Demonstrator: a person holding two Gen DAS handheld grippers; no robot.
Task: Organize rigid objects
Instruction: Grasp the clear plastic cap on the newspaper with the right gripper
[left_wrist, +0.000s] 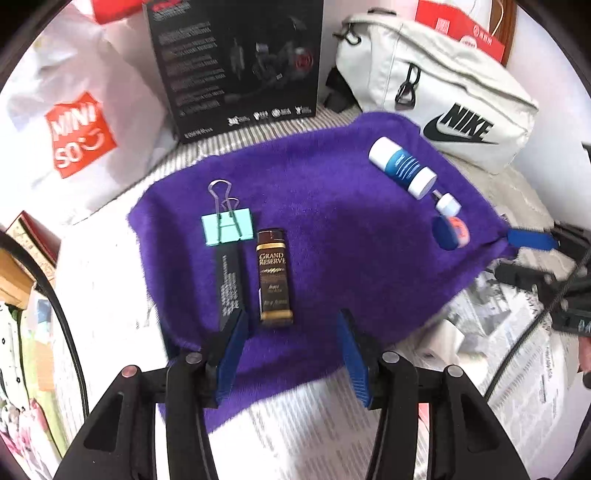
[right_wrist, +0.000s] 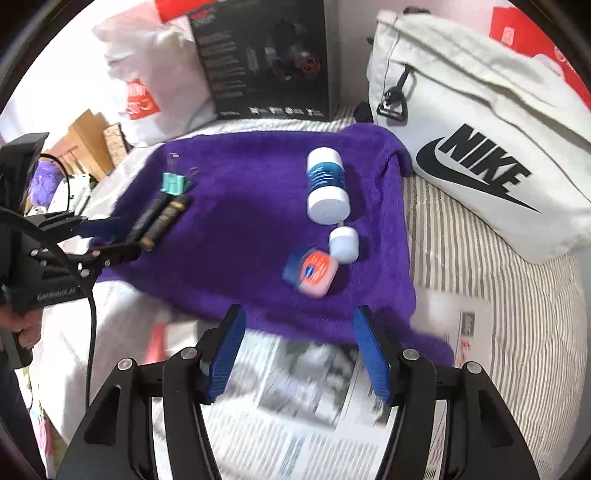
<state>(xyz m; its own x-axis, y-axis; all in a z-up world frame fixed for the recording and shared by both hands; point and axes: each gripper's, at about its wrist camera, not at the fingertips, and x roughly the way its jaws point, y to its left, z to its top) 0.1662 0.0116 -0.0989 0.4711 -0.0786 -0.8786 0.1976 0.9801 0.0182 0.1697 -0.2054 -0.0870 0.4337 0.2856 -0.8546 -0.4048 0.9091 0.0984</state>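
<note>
Now both the left tongs (left_wrist: 291, 354) and the right tongs (right_wrist: 299, 354) stand wide and hold nothing. On the purple towel (left_wrist: 332, 206), the mint binder clip (left_wrist: 228, 228), black tube (left_wrist: 229, 286) and brown bottle (left_wrist: 274, 277) lie at center left. The blue-white bottle (left_wrist: 402, 168), small white cap (left_wrist: 448, 204) and orange jar (left_wrist: 453, 232) lie at upper right.

purple towel (left_wrist: 332, 229): fluffy, matt cloth
binder clip (left_wrist: 228, 229): smooth mint body, shiny wire handles
Grand Reserve box (left_wrist: 274, 277): glossy brown card, gold print
white-capped bottle (right_wrist: 327, 184): smooth plastic
Nike bag (right_wrist: 480, 129): off-white woven fabric
newspaper (right_wrist: 306, 406): thin matt paper, lower frame
</note>
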